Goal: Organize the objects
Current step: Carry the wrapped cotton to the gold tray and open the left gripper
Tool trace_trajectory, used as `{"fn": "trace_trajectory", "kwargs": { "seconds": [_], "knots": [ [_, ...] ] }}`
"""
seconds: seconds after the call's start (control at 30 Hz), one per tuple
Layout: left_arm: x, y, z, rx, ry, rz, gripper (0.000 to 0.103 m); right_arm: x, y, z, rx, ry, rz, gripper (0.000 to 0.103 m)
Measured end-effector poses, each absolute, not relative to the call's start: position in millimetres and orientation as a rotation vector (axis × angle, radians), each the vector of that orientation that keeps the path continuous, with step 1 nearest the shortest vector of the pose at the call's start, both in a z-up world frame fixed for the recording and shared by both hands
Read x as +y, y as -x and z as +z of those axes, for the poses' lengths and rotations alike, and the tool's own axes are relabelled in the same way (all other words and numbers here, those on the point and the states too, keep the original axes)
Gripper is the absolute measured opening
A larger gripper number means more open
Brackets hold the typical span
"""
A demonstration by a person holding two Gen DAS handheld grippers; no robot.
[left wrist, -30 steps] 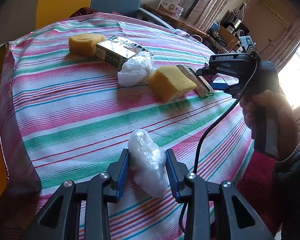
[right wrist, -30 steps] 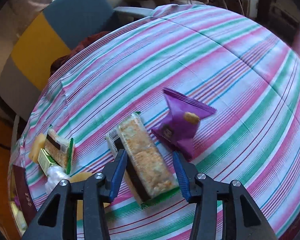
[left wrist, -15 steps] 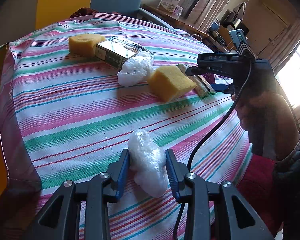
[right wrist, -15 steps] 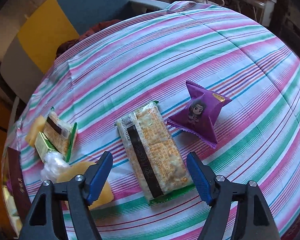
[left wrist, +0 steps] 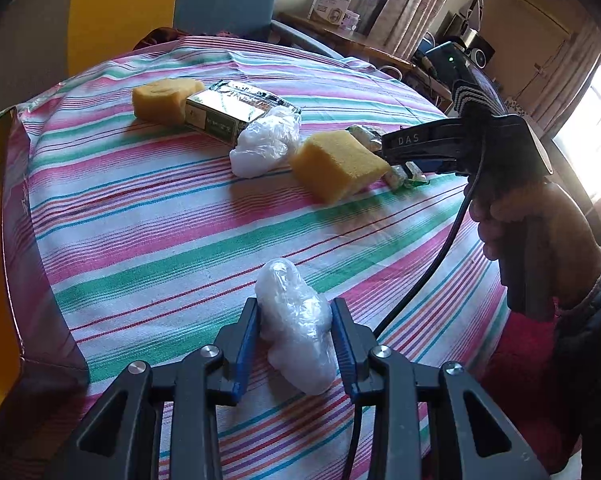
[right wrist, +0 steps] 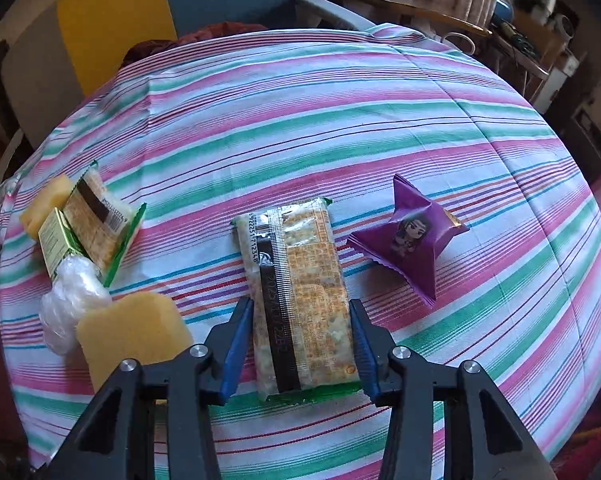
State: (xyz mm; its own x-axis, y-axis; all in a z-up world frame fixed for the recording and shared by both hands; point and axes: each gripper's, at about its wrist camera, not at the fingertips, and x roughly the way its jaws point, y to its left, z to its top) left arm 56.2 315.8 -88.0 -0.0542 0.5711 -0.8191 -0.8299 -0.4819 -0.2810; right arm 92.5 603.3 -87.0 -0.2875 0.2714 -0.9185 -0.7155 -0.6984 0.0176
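Striped tabletop [right wrist: 340, 120]: right hand-held gripper [right wrist: 302, 344] closing astride flat clear-wrapped cracker packet [right wrist: 300, 300], brittle, take long edges; left hand-held gripper [left wrist: 294, 334] clamps soft white plastic wad [left wrist: 296, 328]

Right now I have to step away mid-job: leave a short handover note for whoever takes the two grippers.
Left gripper: jaws closing on a crumpled clear plastic bag, pads against its sides, bag on the striped tablecloth.
Right gripper: jaws closing around a cracker packet; pads not clearly pressing yet.
Far cluster: two yellow sponges, foil box, second plastic bag, second cracker packet. Purple snack pouch lies alone.
Done: cannot tell. Left: secure both grips, place both, then the pouch.
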Motion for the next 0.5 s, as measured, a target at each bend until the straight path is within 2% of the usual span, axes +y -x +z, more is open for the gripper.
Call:
{"fn": "trace_trajectory", "kwargs": {
  "seconds": [0.13,0.3,0.5],
  "knots": [
    [314,-59,-77,0.331,1.130,1.751,0.034,601,-91,-89,0.538,1.348,2.028,0.049],
    [299,-53,-46,0.254,1.099,1.766,0.034,599,-91,-91,0.517,1.353,2.034,0.049],
    [240,10,1,0.077,1.115,1.888,0.034,597,-90,-90,0.479,1.357,2.038,0.050]
  ]
}}
